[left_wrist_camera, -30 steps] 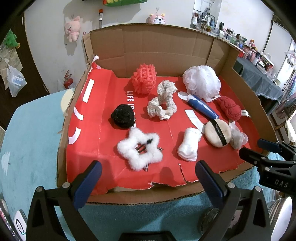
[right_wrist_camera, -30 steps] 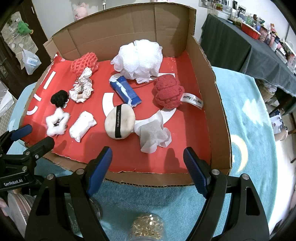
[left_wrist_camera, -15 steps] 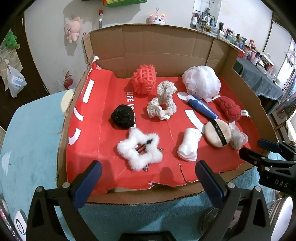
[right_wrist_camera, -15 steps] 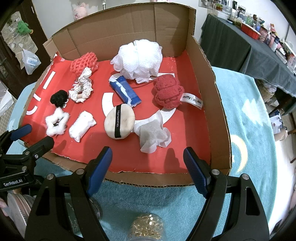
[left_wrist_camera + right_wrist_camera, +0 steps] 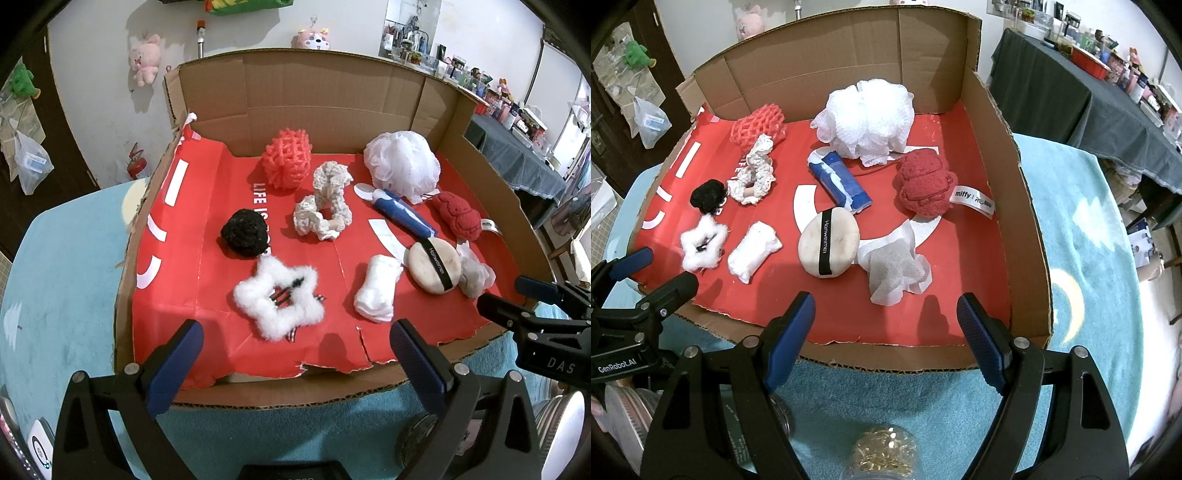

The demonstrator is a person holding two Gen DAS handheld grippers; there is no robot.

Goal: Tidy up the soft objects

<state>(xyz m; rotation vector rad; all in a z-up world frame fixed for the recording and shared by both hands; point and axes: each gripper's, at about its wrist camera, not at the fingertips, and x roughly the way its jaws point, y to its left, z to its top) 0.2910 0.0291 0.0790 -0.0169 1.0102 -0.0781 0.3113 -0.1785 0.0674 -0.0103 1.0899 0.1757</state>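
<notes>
Soft things lie on the red liner of a low cardboard box [image 5: 317,99]: a white fluffy star [image 5: 279,297], a black pom-pom [image 5: 244,233], a cream crocheted scrunchie [image 5: 327,206], a coral net sponge [image 5: 287,158], a white mesh puff [image 5: 866,116], a blue roll [image 5: 839,182], a red knitted toy [image 5: 923,186], a beige powder puff [image 5: 828,246], a white folded cloth [image 5: 753,252] and a crumpled wipe [image 5: 897,267]. My left gripper [image 5: 295,358] hangs open over the box's near edge. My right gripper [image 5: 886,325] is open too, nothing between its fingers.
The box sits on a teal cloth with a moon print [image 5: 1071,291]. A jar of gold rings [image 5: 882,458] stands below my right gripper. A dark-draped table with clutter [image 5: 1071,77] is at the back right. Plush toys hang on the wall [image 5: 144,59].
</notes>
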